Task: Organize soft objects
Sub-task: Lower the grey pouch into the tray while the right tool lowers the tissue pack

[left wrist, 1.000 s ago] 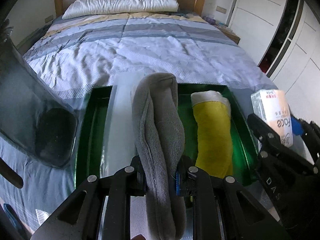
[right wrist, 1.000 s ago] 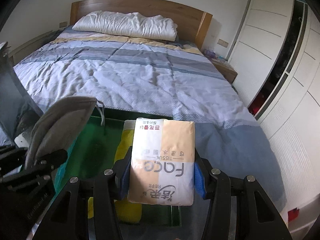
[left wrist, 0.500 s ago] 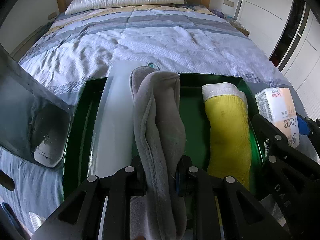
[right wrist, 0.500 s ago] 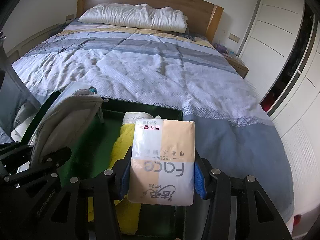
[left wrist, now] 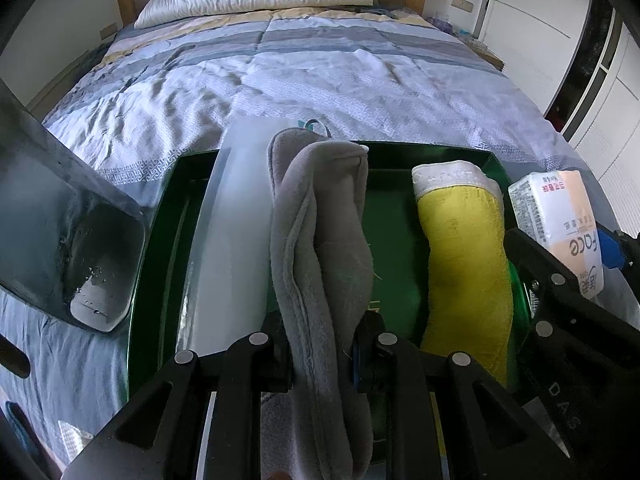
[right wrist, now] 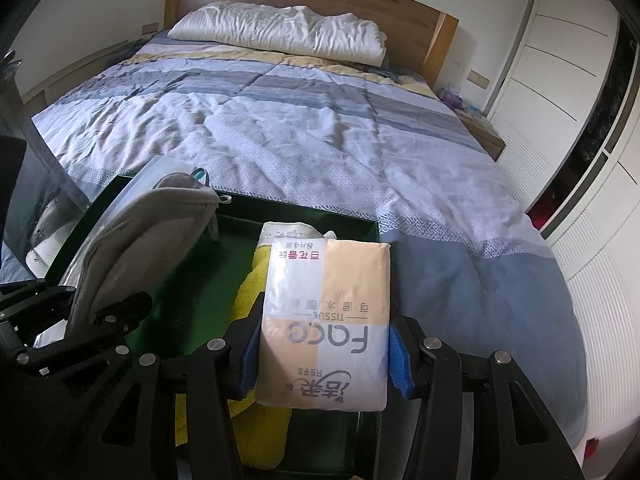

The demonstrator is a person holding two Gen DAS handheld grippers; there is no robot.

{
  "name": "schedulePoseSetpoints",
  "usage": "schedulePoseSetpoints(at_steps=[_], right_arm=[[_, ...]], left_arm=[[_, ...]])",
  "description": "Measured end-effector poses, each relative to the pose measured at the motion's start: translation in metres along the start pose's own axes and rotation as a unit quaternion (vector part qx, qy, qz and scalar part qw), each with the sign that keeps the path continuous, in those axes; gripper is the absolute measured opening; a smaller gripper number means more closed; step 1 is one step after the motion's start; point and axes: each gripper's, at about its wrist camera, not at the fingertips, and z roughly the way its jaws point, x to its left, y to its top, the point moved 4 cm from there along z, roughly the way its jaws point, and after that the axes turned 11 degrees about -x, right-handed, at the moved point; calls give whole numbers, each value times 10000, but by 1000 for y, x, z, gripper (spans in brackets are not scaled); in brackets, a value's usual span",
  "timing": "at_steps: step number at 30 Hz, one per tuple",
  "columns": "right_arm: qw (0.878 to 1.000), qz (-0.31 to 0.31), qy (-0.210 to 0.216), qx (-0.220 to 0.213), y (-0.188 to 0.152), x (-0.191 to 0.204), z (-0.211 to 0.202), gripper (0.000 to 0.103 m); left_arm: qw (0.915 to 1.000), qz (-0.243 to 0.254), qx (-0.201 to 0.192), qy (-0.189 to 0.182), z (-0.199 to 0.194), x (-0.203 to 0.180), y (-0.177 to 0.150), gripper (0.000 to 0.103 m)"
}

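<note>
My left gripper [left wrist: 322,354] is shut on a folded grey cloth [left wrist: 320,248], held upright over a dark green tray [left wrist: 396,240] at the foot of the bed. A rolled yellow towel [left wrist: 464,256] with a white end lies in the tray's right side. My right gripper [right wrist: 322,354] is shut on a soft pack of tissues [right wrist: 326,320], peach and white, hanging over the tray's right edge above the yellow towel [right wrist: 256,276]. The grey cloth [right wrist: 136,240] and the left gripper's black frame show at the left of the right wrist view. The tissue pack [left wrist: 560,224] shows at the right of the left wrist view.
A pale translucent plastic sheet [left wrist: 236,232] leans across the tray's left part. A dark grey bin-like container [left wrist: 68,240] stands left of the tray. The bed [right wrist: 304,120] with striped quilt and white pillow [right wrist: 280,32] stretches ahead. White wardrobe doors [right wrist: 568,92] line the right.
Both grippers have come a little lower and further over the tray, so more of the tray and yellow towel shows. Both grips are unchanged.
</note>
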Motion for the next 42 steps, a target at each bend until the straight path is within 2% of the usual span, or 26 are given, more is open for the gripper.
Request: schedulePoseSetpoints(at_steps=[14, 26, 42], right_arm=[[10000, -12, -51, 58, 0, 4, 2, 51], [9999, 44, -27, 129, -6, 4, 14, 51], [9999, 38, -23, 114, -5, 5, 14, 52]], left_arm=[[10000, 5, 71, -10, 5, 3, -3, 17], [9998, 49, 119, 181, 14, 10, -5, 17], [9998, 65, 99, 165, 9, 9, -7, 19]])
